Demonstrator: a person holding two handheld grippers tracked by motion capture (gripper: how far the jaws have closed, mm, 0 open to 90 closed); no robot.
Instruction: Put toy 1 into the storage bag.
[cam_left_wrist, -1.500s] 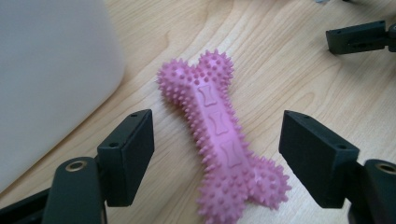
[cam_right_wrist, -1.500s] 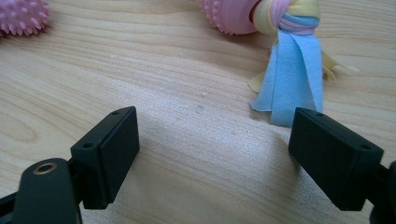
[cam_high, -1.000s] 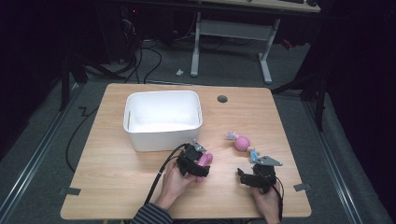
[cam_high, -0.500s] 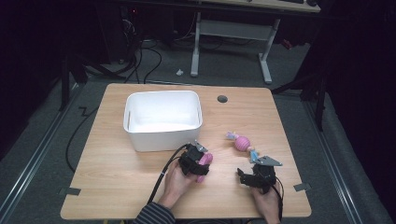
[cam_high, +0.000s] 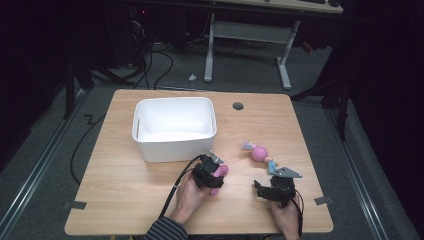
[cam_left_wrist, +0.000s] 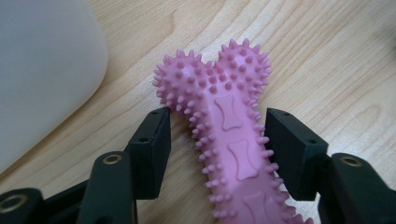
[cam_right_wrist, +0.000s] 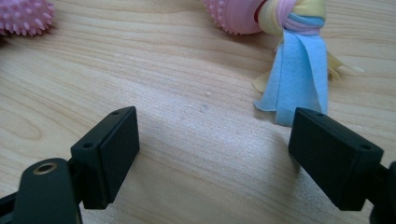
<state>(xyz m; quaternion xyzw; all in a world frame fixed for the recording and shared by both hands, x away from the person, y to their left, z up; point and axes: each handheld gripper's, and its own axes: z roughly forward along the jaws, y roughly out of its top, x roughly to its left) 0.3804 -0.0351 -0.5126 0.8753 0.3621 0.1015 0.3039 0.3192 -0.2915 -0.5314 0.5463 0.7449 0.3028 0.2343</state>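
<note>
Nearest the person, the right gripper (cam_high: 276, 189) rested low on the wooden tabletop (cam_high: 125, 195), its fingers (cam_right_wrist: 109, 154) spread wide and released, with bare wood between them. Just beyond its right finger lay the blue fabric tail (cam_right_wrist: 296, 74) of a rope toy, knotted in striped cloth to a pink spiky ball (cam_high: 259, 153); the tail lay just short of that finger, apart from it.

A little farther in, the left gripper (cam_high: 209, 172) lay over a pink spiky bone toy (cam_left_wrist: 229, 135) on the tabletop. Its fingers (cam_left_wrist: 149, 149) had just been closing around the toy's shaft. The right finger sat against the spikes on that side, while a narrow strip of wood showed between the left finger and the toy, so the clasp was not yet firm. The bone's knobbed end pointed away from the gripper.

Beyond that end, just beside it, stood a white plastic bin (cam_high: 175, 145). Past the bin, a dark round grommet hole (cam_high: 238, 106) sat in the tabletop near its far edge.
</note>
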